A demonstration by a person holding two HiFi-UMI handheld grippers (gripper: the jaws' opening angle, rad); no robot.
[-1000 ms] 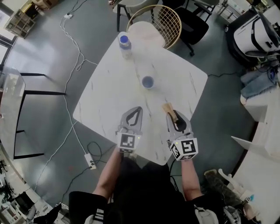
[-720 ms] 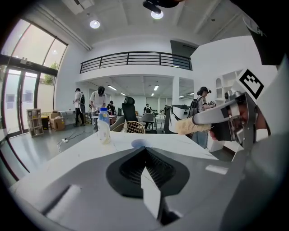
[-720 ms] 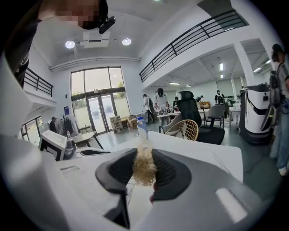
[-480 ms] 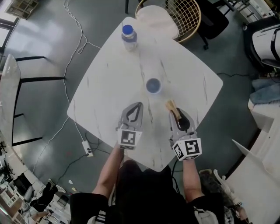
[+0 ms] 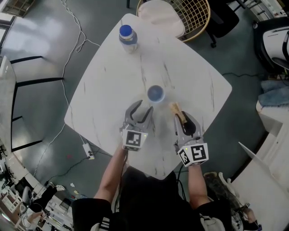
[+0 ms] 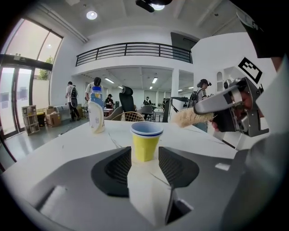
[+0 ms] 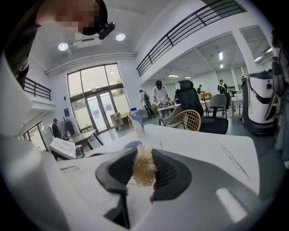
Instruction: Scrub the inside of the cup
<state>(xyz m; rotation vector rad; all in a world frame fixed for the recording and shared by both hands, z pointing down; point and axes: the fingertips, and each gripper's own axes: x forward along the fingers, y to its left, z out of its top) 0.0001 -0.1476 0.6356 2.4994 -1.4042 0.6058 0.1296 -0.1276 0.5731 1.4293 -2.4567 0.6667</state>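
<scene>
the small yellow paper cup with a blue rim and blue inside (image 5: 156, 94) stands upright near the middle of the head view, on the white, faintly veined table with rounded corners (image 5: 104, 90). from above only its round blue mouth shows; its tapered yellow wall is plain in the left gripper view (image 6: 146, 140). in the right gripper view just a sliver of blue rim (image 7: 131, 145) peeks from behind bristles.

the left gripper (image 5: 139, 113) sits just below the cup, its ribbed dark jaws opening, partly spread; the cup stands just beyond their tips, untouched by the pads. the right gripper (image 5: 180, 118), lower right of the cup, is clamped on a brush with a frizzy tan bristle head (image 7: 144, 169); the brush's handle is mostly hidden inside the jaws.

a clear plastic bottle with a blue cap (image 5: 128, 38) stands well apart, towards the upper left. a wire-backed chair with a pale round seat (image 5: 189, 13) is cut off at the top edge.
</scene>
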